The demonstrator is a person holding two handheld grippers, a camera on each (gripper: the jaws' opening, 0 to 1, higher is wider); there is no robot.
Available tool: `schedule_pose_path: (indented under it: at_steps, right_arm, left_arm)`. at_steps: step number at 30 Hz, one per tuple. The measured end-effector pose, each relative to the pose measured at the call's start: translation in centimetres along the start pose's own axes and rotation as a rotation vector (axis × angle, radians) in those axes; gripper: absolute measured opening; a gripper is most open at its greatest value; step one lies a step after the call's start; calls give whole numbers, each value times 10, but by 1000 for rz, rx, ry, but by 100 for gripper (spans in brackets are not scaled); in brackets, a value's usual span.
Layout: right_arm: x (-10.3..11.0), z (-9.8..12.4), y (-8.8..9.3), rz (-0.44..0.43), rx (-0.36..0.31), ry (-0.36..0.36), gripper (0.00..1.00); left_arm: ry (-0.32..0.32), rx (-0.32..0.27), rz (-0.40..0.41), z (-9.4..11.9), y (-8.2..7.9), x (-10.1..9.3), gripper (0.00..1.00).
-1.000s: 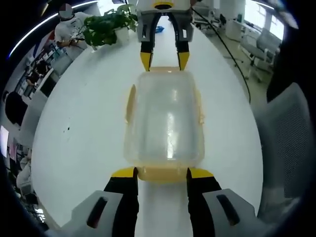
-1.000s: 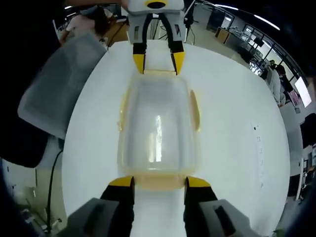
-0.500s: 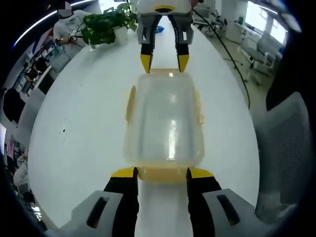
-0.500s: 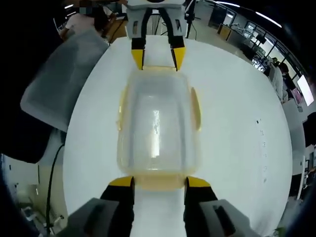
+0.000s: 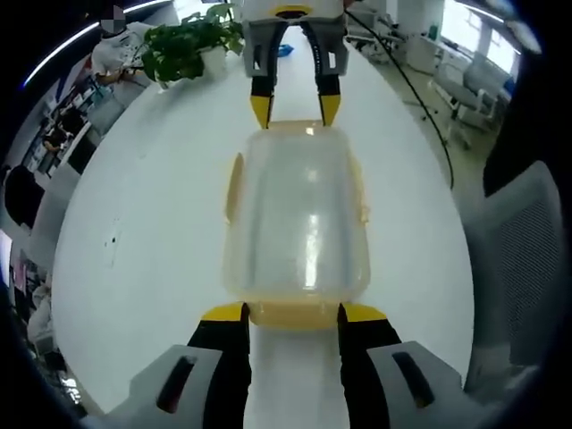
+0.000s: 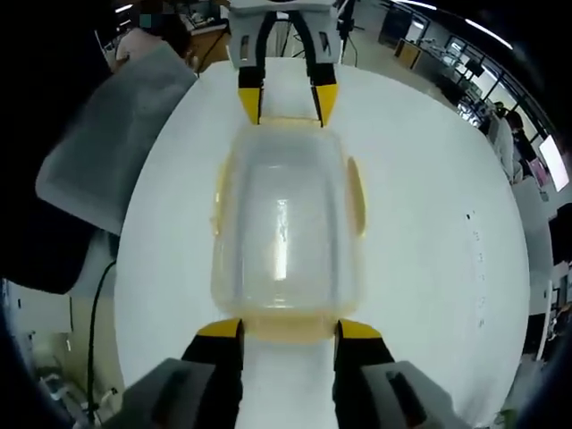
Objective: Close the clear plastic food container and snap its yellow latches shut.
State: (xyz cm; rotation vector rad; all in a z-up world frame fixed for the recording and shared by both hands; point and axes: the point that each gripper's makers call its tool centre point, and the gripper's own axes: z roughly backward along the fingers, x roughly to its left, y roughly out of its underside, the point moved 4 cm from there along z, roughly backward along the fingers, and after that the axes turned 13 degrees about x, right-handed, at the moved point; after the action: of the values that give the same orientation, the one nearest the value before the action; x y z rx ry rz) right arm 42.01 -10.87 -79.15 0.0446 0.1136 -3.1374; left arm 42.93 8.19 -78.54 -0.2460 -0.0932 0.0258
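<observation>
Little has shifted since the earlier frames; the container [image 5: 298, 214] lies where it did on the white table [image 5: 152, 223], and the opposite gripper has drawn back a touch from the container's far end in both views, though some of that may be the cameras tilting. Taking the container as the landmark: the left gripper [image 5: 293, 312] sits at one short end, jaws spread to either side of the yellow end latch [image 5: 295, 315] there; the right gripper [image 6: 288, 330] sits at the other short end, jaws likewise spread about its own end latch [image 6: 288, 329]; neither pinches anything. The lid looks seated on the base, but through clear plastic and glare I cannot be sure; the side latches [image 5: 234, 186] appear to stand slightly proud of the long walls, so likely not yet snapped. A potted plant [image 5: 186, 46] stands well beyond the container's far end in the left gripper view.

As to handling: it looks empty, so light; thin clear plastic, somewhat springy, smooth, and apt to skate on the bare table under a sideways push. Better to steady one end with one gripper and press each yellow tab inward against the wall at its middle, pushing on the tabs and not the clear lid.
</observation>
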Motion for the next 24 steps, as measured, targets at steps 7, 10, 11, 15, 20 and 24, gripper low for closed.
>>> schedule_pose_path:
  at_steps: [7,10,11,15,20,24]
  right_arm:
    - [9,-1,-12,-28,-14,-21,37]
    - [9,-3,-14,-25,-18,-19,37]
    - [9,-3,-14,-26,-18,-19,37]
    - [10,-2,-15,-35,-32,-14,38]
    - [10,-5,-12,-70,-62,-26,41]
    - [8,-1,-4,-87,-64,-24,48]
  left_arm:
    - [19,2,-9,0,13,0,36]
    - [52,-28,3,0,19,0,36]
    - [52,-34,0,0,19,-1,36]
    - [47,-42,-15,-2,20,-3,36]
    - [81,-66,-21,-2,22,1,37]
    - [97,-68,-9,-5,28,0,38]
